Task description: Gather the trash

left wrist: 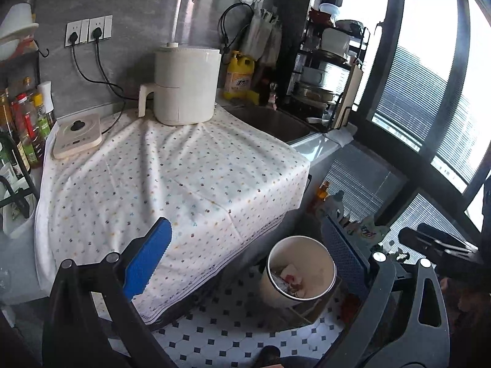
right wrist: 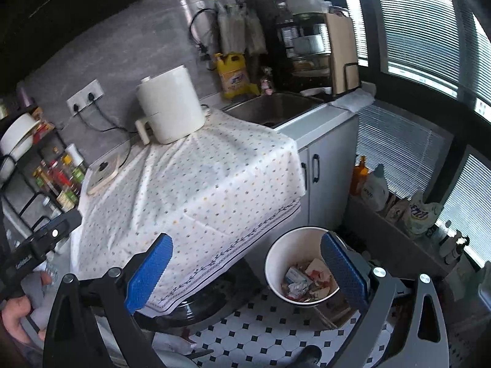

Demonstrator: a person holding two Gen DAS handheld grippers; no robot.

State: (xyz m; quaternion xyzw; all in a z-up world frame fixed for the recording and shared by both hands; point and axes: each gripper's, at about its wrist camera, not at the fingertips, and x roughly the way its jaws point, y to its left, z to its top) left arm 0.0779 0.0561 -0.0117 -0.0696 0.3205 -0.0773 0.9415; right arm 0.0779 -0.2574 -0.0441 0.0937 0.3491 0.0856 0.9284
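Note:
A white paper bucket (left wrist: 302,271) stands on the tiled floor beside the cloth-covered counter; crumpled wrappers and scraps (left wrist: 288,280) lie in it. It also shows in the right wrist view (right wrist: 302,265) with the trash (right wrist: 307,282) inside. My left gripper (left wrist: 245,254) is open and empty, above and left of the bucket. My right gripper (right wrist: 248,273) is open and empty, its right blue pad (right wrist: 343,270) over the bucket's right rim. The dotted tablecloth (left wrist: 172,178) shows no loose trash.
A white air fryer (left wrist: 184,86) and a small induction plate (left wrist: 76,136) sit on the cloth. Sauce bottles (left wrist: 27,122) stand at left, a sink (left wrist: 273,122) and dish rack (left wrist: 328,70) at right. Detergent bottles (right wrist: 377,187) line a low shelf by the window.

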